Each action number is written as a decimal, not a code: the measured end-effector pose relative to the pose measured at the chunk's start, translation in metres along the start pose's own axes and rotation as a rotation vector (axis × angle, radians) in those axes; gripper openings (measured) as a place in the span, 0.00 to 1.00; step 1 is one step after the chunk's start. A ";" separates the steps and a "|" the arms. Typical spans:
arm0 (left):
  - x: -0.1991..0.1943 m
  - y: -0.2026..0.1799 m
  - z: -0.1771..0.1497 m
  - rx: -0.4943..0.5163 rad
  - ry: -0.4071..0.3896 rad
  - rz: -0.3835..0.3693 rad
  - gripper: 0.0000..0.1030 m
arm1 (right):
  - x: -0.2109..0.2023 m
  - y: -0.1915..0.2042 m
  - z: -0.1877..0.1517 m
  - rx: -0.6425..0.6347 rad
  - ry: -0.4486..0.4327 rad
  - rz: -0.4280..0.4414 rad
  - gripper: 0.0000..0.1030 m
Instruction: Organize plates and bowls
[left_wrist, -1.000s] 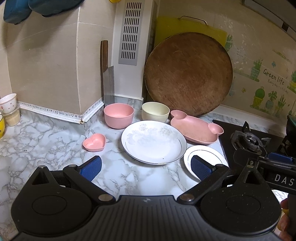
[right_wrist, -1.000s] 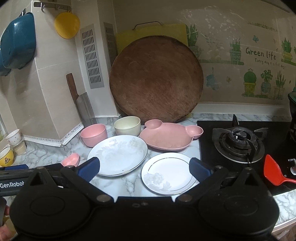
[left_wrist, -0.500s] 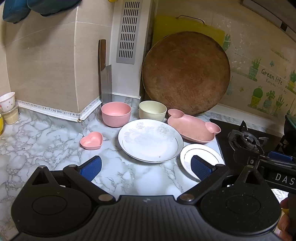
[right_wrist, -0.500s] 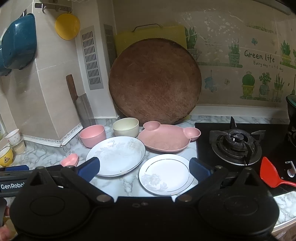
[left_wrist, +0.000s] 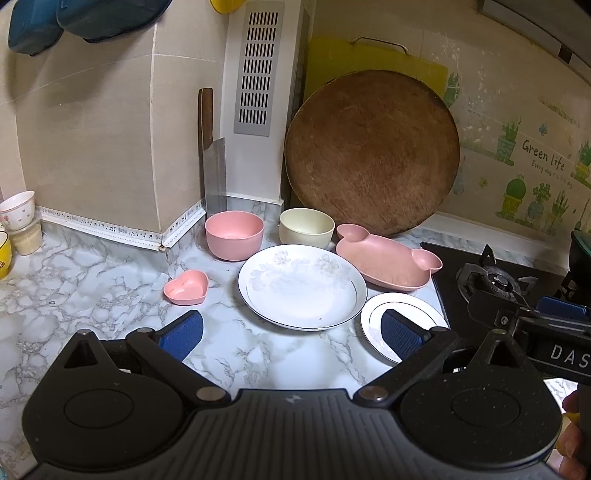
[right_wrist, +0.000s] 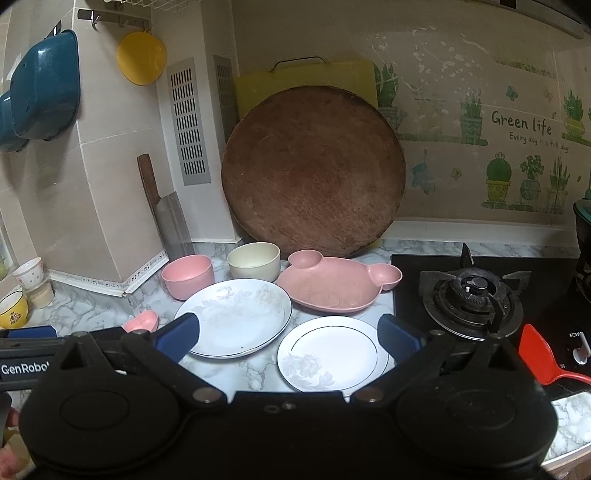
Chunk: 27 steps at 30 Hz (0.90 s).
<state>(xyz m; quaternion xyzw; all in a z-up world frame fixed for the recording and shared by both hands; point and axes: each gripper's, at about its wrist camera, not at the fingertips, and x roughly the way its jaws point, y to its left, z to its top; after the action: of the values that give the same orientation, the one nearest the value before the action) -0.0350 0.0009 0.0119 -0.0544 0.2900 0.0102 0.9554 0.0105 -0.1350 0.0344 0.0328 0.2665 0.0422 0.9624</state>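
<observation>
On the marble counter lie a large white floral plate (left_wrist: 302, 286) (right_wrist: 236, 316), a small white plate (left_wrist: 402, 323) (right_wrist: 332, 352), a pink bear-shaped dish (left_wrist: 388, 258) (right_wrist: 338, 282), a pink bowl (left_wrist: 234, 235) (right_wrist: 187, 275), a cream bowl (left_wrist: 306, 227) (right_wrist: 254, 261) and a small pink heart dish (left_wrist: 186, 288) (right_wrist: 142, 321). My left gripper (left_wrist: 291, 334) is open and empty, held above the counter in front of the large plate. My right gripper (right_wrist: 288, 338) is open and empty, above the small plate.
A round wooden board (left_wrist: 371, 151) and yellow cutting board (left_wrist: 332, 55) lean on the back wall. A cleaver (left_wrist: 212, 166) leans in the corner. A gas hob (right_wrist: 476, 295) with a red spatula (right_wrist: 546, 356) is on the right. Cups (left_wrist: 16, 218) stand far left.
Both grippers have pulled back and risen slightly, so the dishes sit a little farther off in both views. No dish has moved and both grippers stay open.
</observation>
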 end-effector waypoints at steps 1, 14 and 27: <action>0.000 0.000 0.001 0.000 -0.002 0.001 1.00 | 0.000 0.000 0.000 0.000 0.000 -0.001 1.00; 0.015 -0.006 0.004 0.006 0.017 -0.008 1.00 | 0.015 -0.011 0.000 -0.005 0.015 -0.002 1.00; 0.093 -0.021 -0.004 0.061 0.097 -0.051 1.00 | 0.085 -0.069 -0.010 -0.079 0.142 -0.018 0.97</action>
<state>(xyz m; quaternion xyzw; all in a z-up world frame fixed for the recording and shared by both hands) 0.0408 -0.0217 -0.0410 -0.0329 0.3346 -0.0256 0.9414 0.0827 -0.1951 -0.0239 -0.0109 0.3323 0.0462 0.9420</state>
